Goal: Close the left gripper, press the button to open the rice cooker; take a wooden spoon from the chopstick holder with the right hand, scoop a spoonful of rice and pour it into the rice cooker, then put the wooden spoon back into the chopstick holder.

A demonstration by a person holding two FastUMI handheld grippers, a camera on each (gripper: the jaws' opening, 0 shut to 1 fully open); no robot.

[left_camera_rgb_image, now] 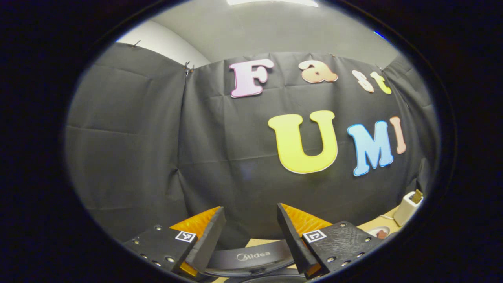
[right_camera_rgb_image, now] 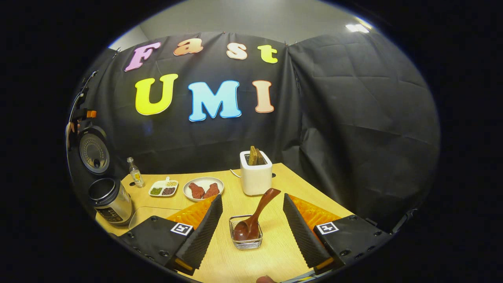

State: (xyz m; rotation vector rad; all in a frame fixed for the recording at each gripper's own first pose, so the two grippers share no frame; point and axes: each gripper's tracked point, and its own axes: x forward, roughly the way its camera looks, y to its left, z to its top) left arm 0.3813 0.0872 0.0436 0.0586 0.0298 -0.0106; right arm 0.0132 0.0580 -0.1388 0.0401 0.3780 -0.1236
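In the right gripper view the rice cooker [right_camera_rgb_image: 111, 201] stands at the table's left edge with its lid [right_camera_rgb_image: 93, 151] raised upright. A wooden spoon [right_camera_rgb_image: 255, 214] leans bowl-down in a small wire holder [right_camera_rgb_image: 246, 236], just ahead of my open right gripper [right_camera_rgb_image: 252, 197], whose fingers flank it without touching. Far off, above the raised lid, part of the left gripper [right_camera_rgb_image: 84, 114] and a hand show. In the left gripper view my left gripper [left_camera_rgb_image: 250, 208] is open, and the lid's dark curved edge [left_camera_rgb_image: 251, 257] lies low between its fingers.
A white toaster [right_camera_rgb_image: 256, 175] with bread stands at the back of the wooden table [right_camera_rgb_image: 298, 184]. A plate of meat [right_camera_rgb_image: 203, 188], a divided dish of grains [right_camera_rgb_image: 163, 188] and a small bottle [right_camera_rgb_image: 135, 172] sit left of it. The left gripper view catches the toaster [left_camera_rgb_image: 408, 206] at far right.
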